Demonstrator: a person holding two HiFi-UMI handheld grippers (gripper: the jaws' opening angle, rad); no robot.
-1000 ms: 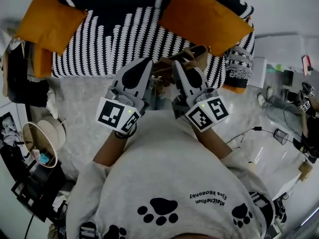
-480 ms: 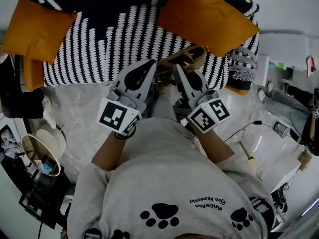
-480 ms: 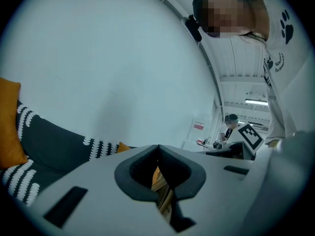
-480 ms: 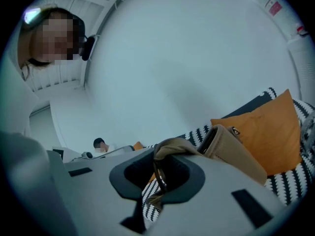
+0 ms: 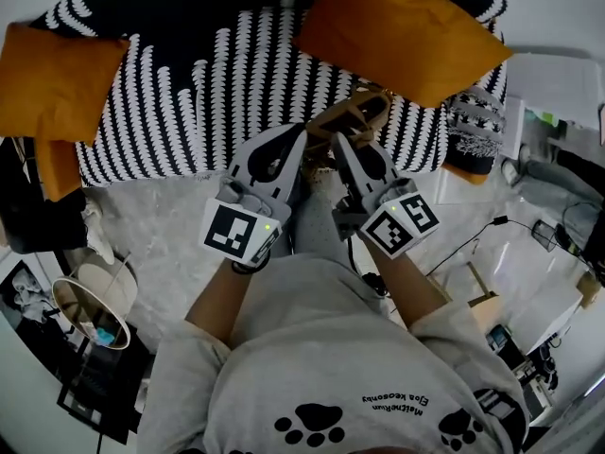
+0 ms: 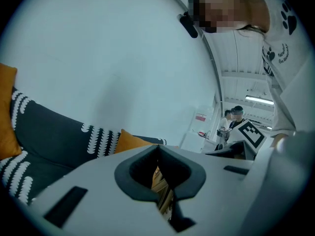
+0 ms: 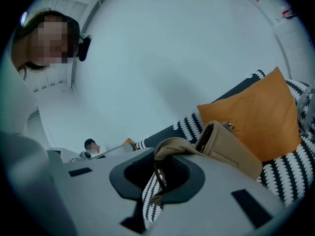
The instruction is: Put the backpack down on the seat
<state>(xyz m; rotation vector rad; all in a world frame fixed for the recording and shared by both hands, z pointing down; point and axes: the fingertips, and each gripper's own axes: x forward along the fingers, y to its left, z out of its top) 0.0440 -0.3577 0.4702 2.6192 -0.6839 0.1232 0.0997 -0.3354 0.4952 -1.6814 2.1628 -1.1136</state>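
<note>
The tan backpack [image 5: 352, 112] hangs at the sofa's front edge, just over the black-and-white patterned seat [image 5: 189, 83]. My left gripper [image 5: 299, 136] is shut, with tan material pinched in its slit [image 6: 159, 181]. My right gripper [image 5: 338, 142] is shut on the backpack's strap. In the right gripper view the strap [image 7: 170, 145] loops over the jaws and the backpack's body [image 7: 231, 146] sits just beyond them. Most of the bag is hidden behind the two grippers in the head view.
Orange cushions lie on the sofa at the right [image 5: 397, 26] and the left [image 5: 52, 78]. A grey patterned cushion [image 5: 473, 126] sits at the sofa's right end. A round lamp [image 5: 90, 305] stands low at the left, and a cable [image 5: 473, 235] runs over the floor at the right.
Both grippers and the backpack have shifted slightly right and nearer the sofa's front edge. The grips look the same.
</note>
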